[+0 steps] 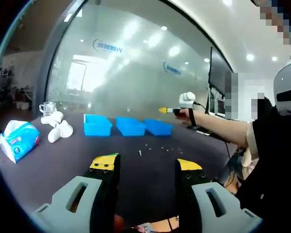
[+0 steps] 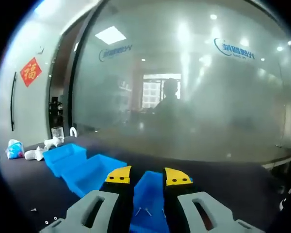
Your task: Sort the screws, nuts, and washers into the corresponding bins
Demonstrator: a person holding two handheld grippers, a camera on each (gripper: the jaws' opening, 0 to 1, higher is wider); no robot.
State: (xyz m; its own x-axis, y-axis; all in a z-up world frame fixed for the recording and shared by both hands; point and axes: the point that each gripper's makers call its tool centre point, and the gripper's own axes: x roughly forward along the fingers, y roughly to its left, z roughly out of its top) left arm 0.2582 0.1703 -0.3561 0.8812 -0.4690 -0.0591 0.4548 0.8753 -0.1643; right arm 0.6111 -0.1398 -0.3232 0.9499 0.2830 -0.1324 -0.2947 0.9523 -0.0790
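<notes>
In the left gripper view we see, at the far left of the frame, a tissue pack [image 1: 18, 140] lying on the dark counter [image 1: 63, 170]; just right of it and further up sit some white cups [image 1: 58, 127] and a clear glass [image 1: 47, 108]; at centre, in a row, stand three blue bins [image 1: 128, 125], side by side and nearly touching; below and right of them, at mid-frame, a scatter of small hardware [image 1: 153, 146] lies loose on the counter, well above the left tongs [image 1: 145, 165] and apart from them; these tongs rise from the bottom of the frame with their yellow-tipped jaws spread wide, nothing between them and nothing touched; at right of centre, above the rightmost bin, we see the right tongs [image 1: 163, 110] held in a person's hand [image 1: 186, 115]; how far they are parted we cannot tell from this view.

In the right gripper view the tissue pack [image 2: 13, 149] and white cups [image 2: 39, 153] sit at lower left; a few loose pieces [image 2: 46, 219] lie on the counter [image 2: 24, 189] near the bottom left edge; the blue bins [image 2: 87, 172] run diagonally from left toward bottom centre; the right tongs [image 2: 146, 175] hang over the nearest bin, jaws a moderate gap apart and gripping nothing; between the jaws, in the floor of that bin, we see two or three small screws [image 2: 144, 211], clear of the tongs.
</notes>
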